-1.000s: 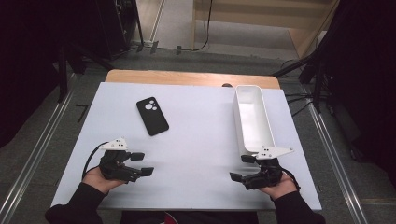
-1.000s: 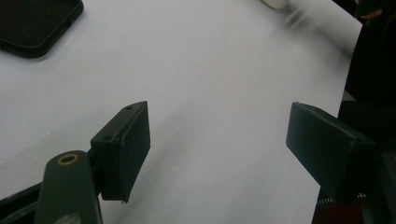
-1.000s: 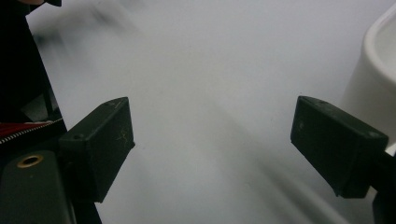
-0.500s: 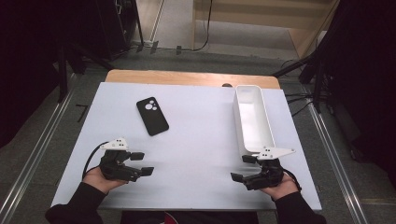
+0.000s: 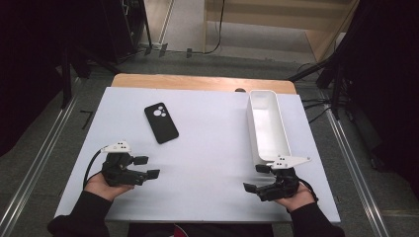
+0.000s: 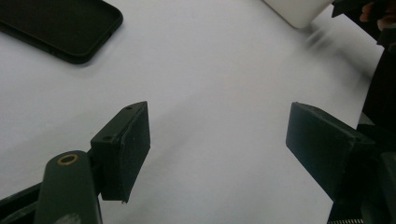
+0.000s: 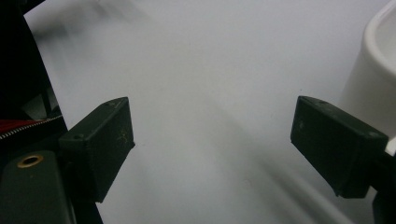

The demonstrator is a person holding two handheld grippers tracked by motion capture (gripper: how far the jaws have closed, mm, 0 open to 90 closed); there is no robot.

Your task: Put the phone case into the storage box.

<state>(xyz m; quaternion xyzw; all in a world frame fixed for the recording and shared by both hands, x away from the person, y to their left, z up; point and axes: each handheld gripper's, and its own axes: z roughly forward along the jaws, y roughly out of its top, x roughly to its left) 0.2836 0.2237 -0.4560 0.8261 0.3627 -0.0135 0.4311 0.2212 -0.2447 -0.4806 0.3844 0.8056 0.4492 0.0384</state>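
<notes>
A black phone case point(image 5: 160, 122) lies flat on the white table point(image 5: 207, 163), left of centre; its near corner point(image 6: 60, 30) shows at the top left of the left gripper view. A long white tray point(image 5: 267, 126) stands along the right side, its wall point(image 7: 373, 79) close to my right gripper. My left gripper point(image 5: 146, 167) rests at the front left, jaws open and pointing right, nothing between them point(image 6: 217, 140). At the front right my right gripper point(image 5: 256, 178) points left, also open and empty point(image 7: 212, 144).
A wooden strip point(image 5: 197, 83) runs along the table's far edge. Metal rails point(image 5: 44, 153) flank the table on both sides. The tray's inside looks empty from above. Bare white surface lies between the two grippers.
</notes>
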